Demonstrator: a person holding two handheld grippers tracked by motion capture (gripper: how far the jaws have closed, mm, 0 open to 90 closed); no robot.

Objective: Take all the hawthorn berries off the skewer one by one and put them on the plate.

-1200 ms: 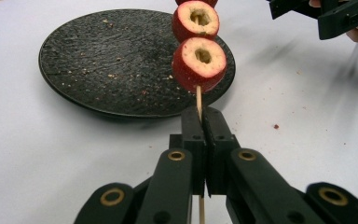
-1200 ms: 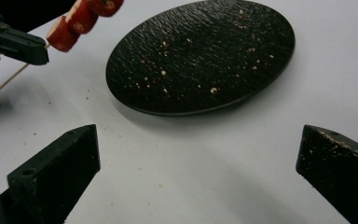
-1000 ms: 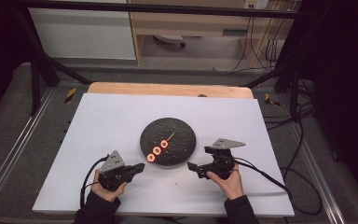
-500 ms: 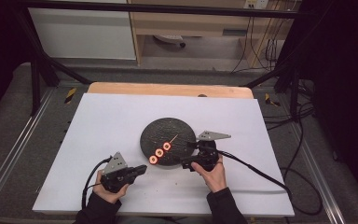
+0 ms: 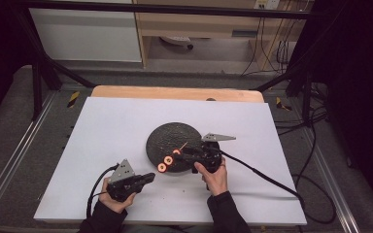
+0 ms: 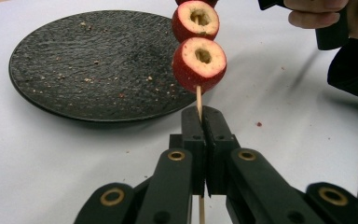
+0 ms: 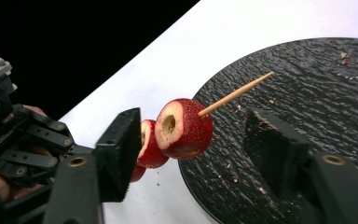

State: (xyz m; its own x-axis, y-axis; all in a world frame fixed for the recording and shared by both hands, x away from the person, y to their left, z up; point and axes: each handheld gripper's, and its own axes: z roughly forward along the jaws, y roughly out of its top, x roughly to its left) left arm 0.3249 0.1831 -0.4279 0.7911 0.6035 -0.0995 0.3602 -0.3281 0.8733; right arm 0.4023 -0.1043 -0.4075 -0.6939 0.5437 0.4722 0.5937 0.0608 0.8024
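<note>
A wooden skewer (image 5: 169, 159) carries three red hollowed fruit pieces and slants over the near edge of a black round plate (image 5: 175, 135). My left gripper (image 5: 151, 175) is shut on the skewer's bare lower end (image 6: 199, 100), just below the lowest fruit (image 6: 199, 63). My right gripper (image 5: 179, 155) reaches in from the right. Its jaws have just been closing and stand either side of the top fruit piece (image 7: 184, 128), with a gap still showing beside it. The skewer's pointed tip (image 7: 242, 91) pokes out over the plate (image 7: 317, 116).
The plate sits mid-table on a white sheet (image 5: 107, 126) and holds scattered crumbs (image 6: 88, 79). Cables trail from both grippers; the right one (image 5: 267, 177) runs across the sheet to the right. A metal frame (image 5: 39, 73) borders the table.
My right gripper has moved left from beside the plate to the skewer, and its jaws have narrowed around the top fruit. The left gripper has held still with the skewer.
</note>
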